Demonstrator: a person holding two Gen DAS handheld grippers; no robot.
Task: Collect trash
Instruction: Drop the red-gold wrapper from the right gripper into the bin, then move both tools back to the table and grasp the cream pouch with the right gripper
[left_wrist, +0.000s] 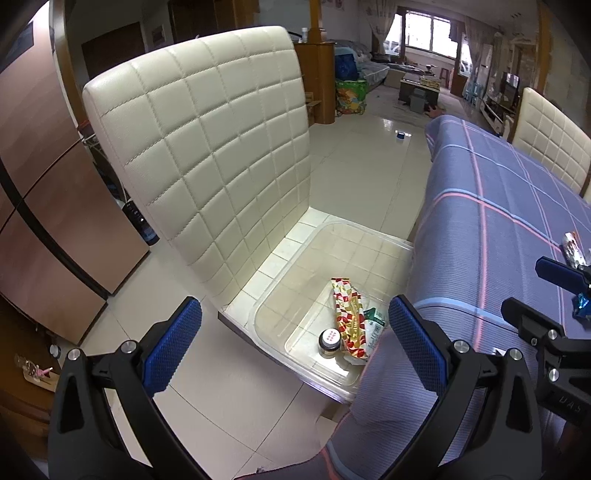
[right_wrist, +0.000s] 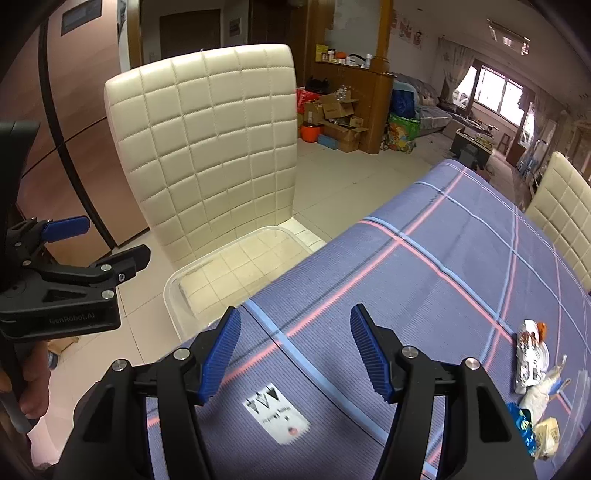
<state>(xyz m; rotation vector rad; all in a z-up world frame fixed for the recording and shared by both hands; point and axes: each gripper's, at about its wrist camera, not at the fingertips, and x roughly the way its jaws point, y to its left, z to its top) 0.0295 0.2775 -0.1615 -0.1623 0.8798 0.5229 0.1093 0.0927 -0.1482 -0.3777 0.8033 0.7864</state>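
Note:
On the cream chair seat stands a clear plastic bin (left_wrist: 280, 295). It holds a red-and-gold wrapper (left_wrist: 349, 317), a small dark-lidded jar (left_wrist: 330, 341) and a green-white packet (left_wrist: 375, 325). My left gripper (left_wrist: 293, 347) hovers open above the bin's near side with nothing between its fingers. My right gripper (right_wrist: 295, 350) is open and empty over the blue plaid tablecloth (right_wrist: 424, 266). Several crumpled wrappers (right_wrist: 532, 369) lie on the cloth to its right. The bin (right_wrist: 184, 288) shows past the table edge, with the left gripper (right_wrist: 110, 240) at the far left.
The quilted chair back (left_wrist: 207, 155) rises behind the bin. A white label (right_wrist: 277, 411) lies on the cloth under the right gripper. A second cream chair (right_wrist: 565, 214) stands at the table's far side. Brown cabinets (left_wrist: 44, 206) line the left; tiled floor (left_wrist: 362, 155) lies beyond.

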